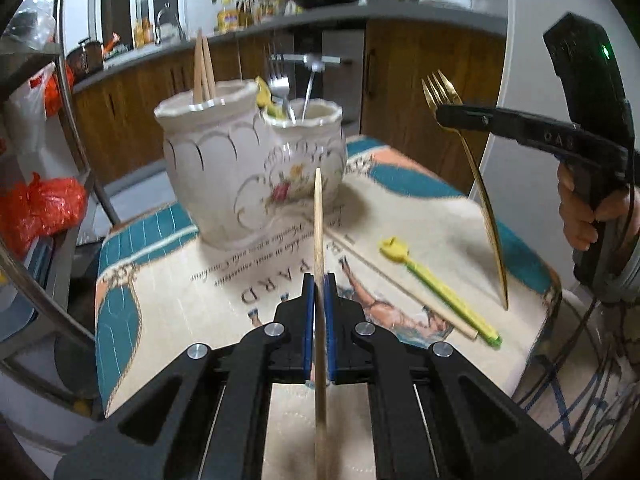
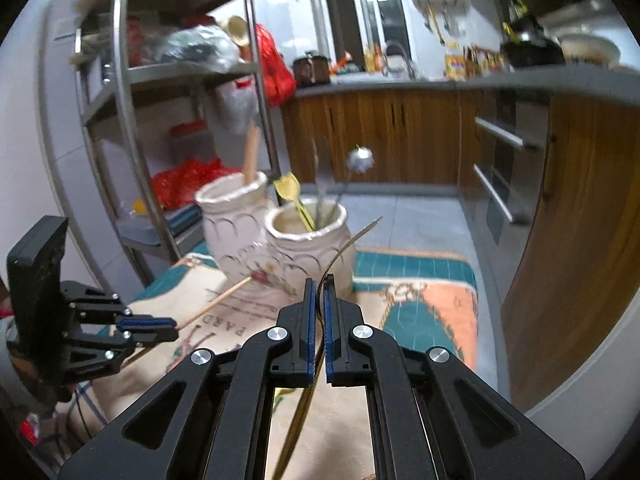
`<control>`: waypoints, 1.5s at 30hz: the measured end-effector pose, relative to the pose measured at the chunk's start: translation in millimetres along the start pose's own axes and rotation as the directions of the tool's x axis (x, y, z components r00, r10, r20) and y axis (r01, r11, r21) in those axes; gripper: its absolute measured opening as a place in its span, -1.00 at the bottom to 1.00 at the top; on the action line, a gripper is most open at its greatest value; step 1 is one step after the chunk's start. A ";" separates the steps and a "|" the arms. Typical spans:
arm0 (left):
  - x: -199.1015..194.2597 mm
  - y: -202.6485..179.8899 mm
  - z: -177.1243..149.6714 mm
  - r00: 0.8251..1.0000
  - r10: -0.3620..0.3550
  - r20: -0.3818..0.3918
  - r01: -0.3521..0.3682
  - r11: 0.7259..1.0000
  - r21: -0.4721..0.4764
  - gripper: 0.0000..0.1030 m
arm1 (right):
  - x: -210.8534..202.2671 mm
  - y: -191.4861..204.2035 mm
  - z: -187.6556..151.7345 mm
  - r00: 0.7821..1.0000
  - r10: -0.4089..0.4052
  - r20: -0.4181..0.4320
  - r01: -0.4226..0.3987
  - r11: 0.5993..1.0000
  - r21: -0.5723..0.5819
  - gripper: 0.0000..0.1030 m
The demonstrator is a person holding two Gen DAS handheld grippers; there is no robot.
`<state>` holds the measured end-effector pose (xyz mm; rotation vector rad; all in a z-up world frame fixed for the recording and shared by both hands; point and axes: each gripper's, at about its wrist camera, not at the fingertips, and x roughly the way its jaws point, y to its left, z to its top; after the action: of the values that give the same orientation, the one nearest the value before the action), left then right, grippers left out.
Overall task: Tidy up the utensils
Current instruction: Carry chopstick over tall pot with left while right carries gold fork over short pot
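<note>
Left gripper [image 1: 319,292]: we had its blue pads clamped on a wooden chopstick [image 1: 319,216], whose tip pointed up and ahead toward the jars.
Right gripper [image 2: 319,300]: we held it closed on a gold fork [image 2: 344,246], tines upward, handle hanging down past the pads; from the left wrist it stood off to the right, above the cloth.
Left jar [image 1: 208,152]: ahead of the left gripper; we saw wooden chopsticks [image 1: 203,68] standing in it.
Right jar [image 1: 308,140]: touching the left jar; it held a silver fork [image 1: 280,88], a second metal utensil [image 1: 309,92] and a yellow plastic piece [image 1: 265,94].
Cloth [image 1: 180,272]: printed, under both jars.
Loose items: a yellow-green plastic utensil [image 1: 444,288] and a single chopstick [image 1: 400,284] lay side by side on the cloth, right of the left gripper and near the gold fork's lower end.
Shelf rack [image 2: 132,92]: we saw it behind the jars, to the left, loaded with bags.
</note>
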<state>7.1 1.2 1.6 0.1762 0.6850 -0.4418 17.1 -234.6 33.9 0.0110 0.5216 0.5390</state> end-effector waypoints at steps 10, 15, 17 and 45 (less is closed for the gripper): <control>-21.4 10.3 9.4 0.979 -0.020 0.204 0.023 1.000 -0.015 -0.91 | -10.3 15.8 11.0 0.997 -0.021 0.076 0.024 0.999 -0.039 -0.92; -28.3 26.7 28.2 0.952 -0.025 0.306 0.045 0.997 -0.059 -0.91 | -6.8 23.9 27.7 0.994 -0.037 0.098 0.042 0.998 -0.053 -0.92; -30.3 38.4 43.0 0.938 -0.024 0.346 0.059 0.994 -0.090 -0.91 | -5.4 25.7 37.0 0.993 -0.042 0.112 0.049 0.997 -0.056 -0.92; 36.7 101.6 128.2 0.825 0.138 0.548 0.052 0.947 -0.317 -0.91 | 5.1 2.4 114.2 0.946 -0.121 0.302 0.091 0.990 0.109 -0.93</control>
<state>151.2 41.4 77.3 -0.2464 0.1534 -0.3080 74.2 -215.9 131.2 0.1541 0.2393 0.3970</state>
